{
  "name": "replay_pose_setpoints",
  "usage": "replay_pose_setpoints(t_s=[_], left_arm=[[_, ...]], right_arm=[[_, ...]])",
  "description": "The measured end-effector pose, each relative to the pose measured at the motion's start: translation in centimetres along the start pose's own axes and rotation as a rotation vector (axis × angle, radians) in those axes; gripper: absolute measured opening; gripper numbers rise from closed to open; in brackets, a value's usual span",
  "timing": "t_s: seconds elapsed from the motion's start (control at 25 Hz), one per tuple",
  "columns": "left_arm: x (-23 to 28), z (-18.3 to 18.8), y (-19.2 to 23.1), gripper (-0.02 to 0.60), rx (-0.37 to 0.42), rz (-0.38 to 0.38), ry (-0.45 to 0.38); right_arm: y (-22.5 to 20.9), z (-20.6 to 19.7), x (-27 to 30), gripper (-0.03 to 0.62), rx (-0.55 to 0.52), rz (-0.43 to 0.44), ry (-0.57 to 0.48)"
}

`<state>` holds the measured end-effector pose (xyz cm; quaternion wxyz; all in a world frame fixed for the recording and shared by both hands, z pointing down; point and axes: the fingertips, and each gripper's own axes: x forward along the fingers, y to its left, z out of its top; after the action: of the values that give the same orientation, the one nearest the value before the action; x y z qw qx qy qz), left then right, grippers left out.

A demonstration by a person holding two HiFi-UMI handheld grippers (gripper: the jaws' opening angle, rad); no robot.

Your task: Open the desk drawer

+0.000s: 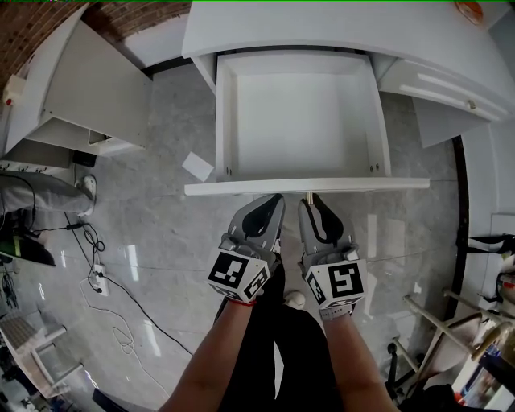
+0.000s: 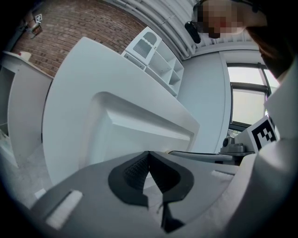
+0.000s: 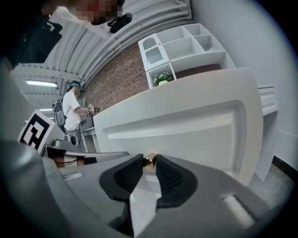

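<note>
the desk drawer (image 1: 302,121) sits in the upper middle of the head view, drawn well out from under the white desk (image 1: 322,24). its inside is bare and its front panel (image 1: 306,187) runs across the centre of the frame. judged from this, the opening looks done or very nearly so; what may be left is a last bit of travel and letting go of the handle.

a small brass knob (image 1: 310,195) sticks out of the front panel toward the bottom of the frame. the right gripper (image 1: 316,208) has it: in the right gripper view the knob (image 3: 149,161) is pinched between the two dark jaw tips, which are closed tight on it.

the left gripper (image 1: 273,206) lies just beside it, to the left, its nose near the panel's lower edge. in the left gripper view its jaws meet at the tips with nothing between them.

both forearms come up from the bottom edge, side by side and nearly parallel, over the grey marbled floor (image 1: 161,201).
</note>
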<state>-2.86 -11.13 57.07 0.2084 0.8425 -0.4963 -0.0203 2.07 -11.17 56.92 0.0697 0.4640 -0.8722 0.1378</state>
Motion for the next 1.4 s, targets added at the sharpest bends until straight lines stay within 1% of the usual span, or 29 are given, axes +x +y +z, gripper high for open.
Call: replay_pose_setpoints(t_s=[0.2, 0.36, 0.44, 0.56, 0.6, 0.68, 0.84, 1.0, 1.12, 1.2, 1.4], left_arm=[[-1.0, 0.5, 0.9, 0.003, -0.004, 0.035, -0.009], [-1.5, 0.9, 0.7, 0.003, 0.006, 0.037, -0.019], [-1.8, 1.3, 0.3, 0.003, 0.012, 0.036, -0.025], [-2.2, 1.9, -0.6, 0.003, 0.022, 0.032, -0.038], [-2.3, 2.2, -0.9, 0.003, 0.027, 0.031, -0.042], [-2.5, 3.1, -1.4, 0.003, 0.036, 0.029, -0.052], [-3.0, 4.8, -2.7, 0.003, 0.046, 0.014, -0.065], [-4.1, 6.5, -4.1, 0.003, 0.039, 0.003, -0.075], [-4.9, 8.0, -4.8, 0.003, 0.036, 0.001, -0.082], [-5.2, 9.2, -5.2, 0.003, 0.043, 0.001, -0.092], [-6.2, 12.7, -7.0, 0.003, 0.062, -0.022, -0.113]], right_arm=[[0.1, 0.1, -0.4, 0.086, 0.024, 0.034, -0.002], [0.0, 1.5, -1.5, 0.08, 0.011, 0.048, -0.044], [0.0, 2.1, -2.2, 0.047, 0.009, 0.055, -0.058], [-0.1, 3.2, -3.3, 0.04, -0.001, 0.061, -0.069], [-0.2, 3.6, -3.7, 0.024, -0.004, 0.06, -0.075], [-0.3, 4.7, -4.3, 0.003, -0.007, 0.059, -0.09], [-0.4, 7.0, -5.7, 0.003, -0.02, 0.069, -0.11], [0.1, 9.2, -7.3, 0.003, -0.022, 0.079, -0.117], [0.3, 10.5, -8.3, 0.003, -0.001, 0.08, -0.122], [0.3, 11.7, -8.8, 0.003, 0.006, 0.082, -0.134], [0.9, 14.8, -10.5, 0.003, -0.015, 0.091, -0.151]])
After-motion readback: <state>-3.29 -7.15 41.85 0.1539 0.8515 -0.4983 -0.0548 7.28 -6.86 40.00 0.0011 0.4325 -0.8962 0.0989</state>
